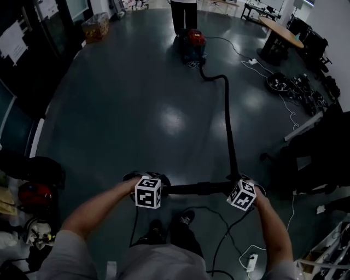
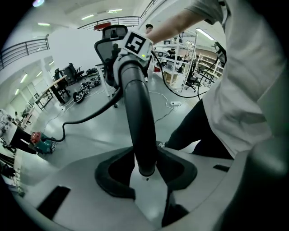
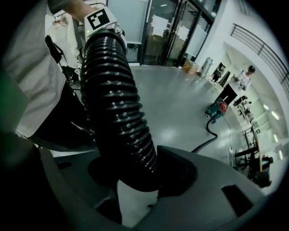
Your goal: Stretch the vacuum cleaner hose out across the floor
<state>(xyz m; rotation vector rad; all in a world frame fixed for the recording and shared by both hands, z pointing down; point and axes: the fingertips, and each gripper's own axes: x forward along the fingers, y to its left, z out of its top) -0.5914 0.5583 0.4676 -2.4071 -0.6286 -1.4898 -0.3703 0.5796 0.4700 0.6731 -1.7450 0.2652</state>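
A glossy dark grey floor (image 1: pixel 136 98) is seen pretty much everywhere, with ceiling light reflected on it in pale patches. A curved wooden table (image 1: pixel 281 31) and black office chairs (image 1: pixel 311 41) are parked top right. Tall glass doors (image 3: pixel 174 31), a railed white balcony (image 3: pixel 257 43) and metal shelving racks (image 2: pixel 205 61) are spotted too.

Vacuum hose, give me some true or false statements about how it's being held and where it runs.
1. The left gripper grips a smooth section of the hose. True.
2. The right gripper is empty. False: ribbed hose sits between its jaws.
3. The hose lies coiled in a pile. False: it runs in a long line over the floor to the vacuum cleaner.
4. A person stands by the vacuum cleaner. True.
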